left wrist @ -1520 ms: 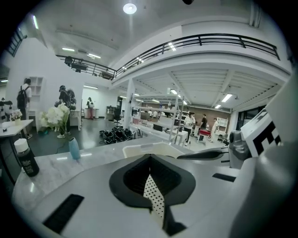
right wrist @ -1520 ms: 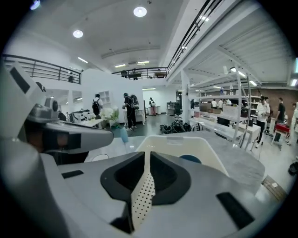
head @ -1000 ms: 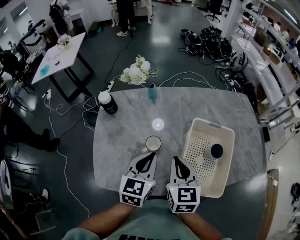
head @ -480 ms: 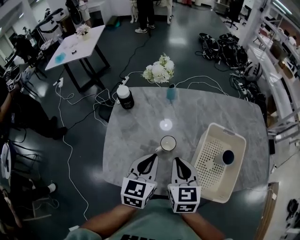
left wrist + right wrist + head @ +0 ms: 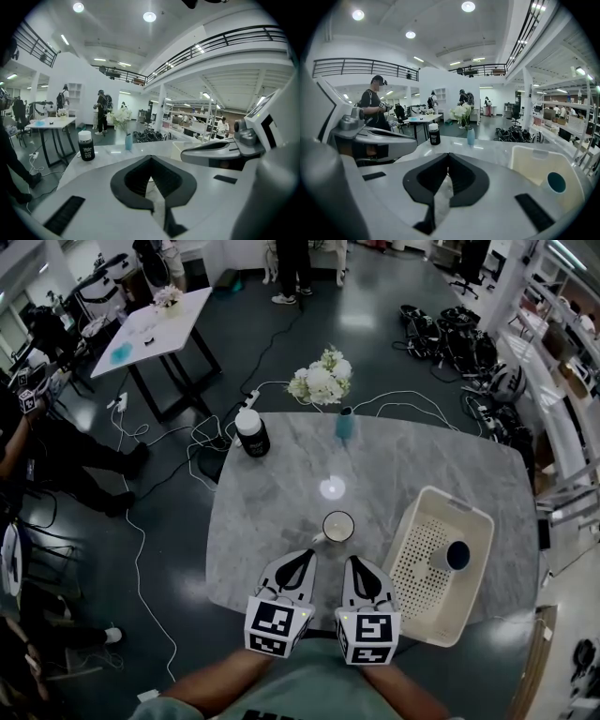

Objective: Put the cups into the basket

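White cup [image 5: 337, 526] upright on marble table [image 5: 272, 512], mouth up, just ahead of both grippers and between their two lines of aim. Handle turned to the left, toward left gripper [image 5: 307, 555]. About as near to right gripper [image 5: 352, 562]; hard to call either one closer. No long axis to speak of while upright: round from above, open to a grip across the rim or at the handle. Basket [image 5: 412, 563] just right of that cup, so on right gripper's side; second cup [image 5: 454, 555], dark inside, already lying in it on its side. Left gripper: jaws together at the tips, nothing held, short of the cup. Right gripper: the same, pressed shut, empty, touching nothing. Likely next need: parting one pair of jaws before any reach forward; closed as now, only a push possible, with some risk of tipping. Well apart at the far side: dark jar [image 5: 251, 433], blue vase [image 5: 345, 424] with white flowers [image 5: 322, 381].
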Demonstrator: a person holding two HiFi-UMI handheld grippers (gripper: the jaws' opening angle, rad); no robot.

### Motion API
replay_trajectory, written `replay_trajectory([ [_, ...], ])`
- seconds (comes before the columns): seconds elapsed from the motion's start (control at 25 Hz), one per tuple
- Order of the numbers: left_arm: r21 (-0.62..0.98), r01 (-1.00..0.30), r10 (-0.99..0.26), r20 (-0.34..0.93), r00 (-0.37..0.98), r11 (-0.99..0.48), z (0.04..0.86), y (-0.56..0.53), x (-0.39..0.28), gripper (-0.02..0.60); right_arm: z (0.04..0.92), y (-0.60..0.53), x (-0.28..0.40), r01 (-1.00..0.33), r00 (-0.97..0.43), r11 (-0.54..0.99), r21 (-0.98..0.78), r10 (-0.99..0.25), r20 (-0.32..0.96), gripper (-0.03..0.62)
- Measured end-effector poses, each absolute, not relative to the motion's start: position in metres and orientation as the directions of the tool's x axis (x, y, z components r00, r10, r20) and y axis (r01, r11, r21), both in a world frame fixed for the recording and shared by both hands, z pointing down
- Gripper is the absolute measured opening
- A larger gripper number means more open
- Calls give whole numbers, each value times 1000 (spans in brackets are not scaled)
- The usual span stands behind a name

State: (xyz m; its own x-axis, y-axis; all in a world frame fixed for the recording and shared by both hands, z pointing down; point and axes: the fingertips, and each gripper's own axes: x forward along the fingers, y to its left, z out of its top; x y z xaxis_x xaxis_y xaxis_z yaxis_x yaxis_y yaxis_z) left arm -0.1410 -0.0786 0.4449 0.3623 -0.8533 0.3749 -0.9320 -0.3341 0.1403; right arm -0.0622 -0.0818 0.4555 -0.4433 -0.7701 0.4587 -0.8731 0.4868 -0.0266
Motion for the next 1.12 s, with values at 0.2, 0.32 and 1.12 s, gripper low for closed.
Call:
replay_trajectory([
  [0.2,136,-933,-855,374,359,-332,446,-82,-143,6,459,-85,-64,-874,-443,486,-28,-770,460,17],
  [0.32,128,-936,-858,375,351,-327,448,-83,-145,6,463,-87,-65,-875,-439,483,-30,-767,468,17],
  [1.12,98,-952,-826,476,302,-291,506,-107,-177,8,548,-110,-76,-924,-311,382,-24,-712,629,174],
])
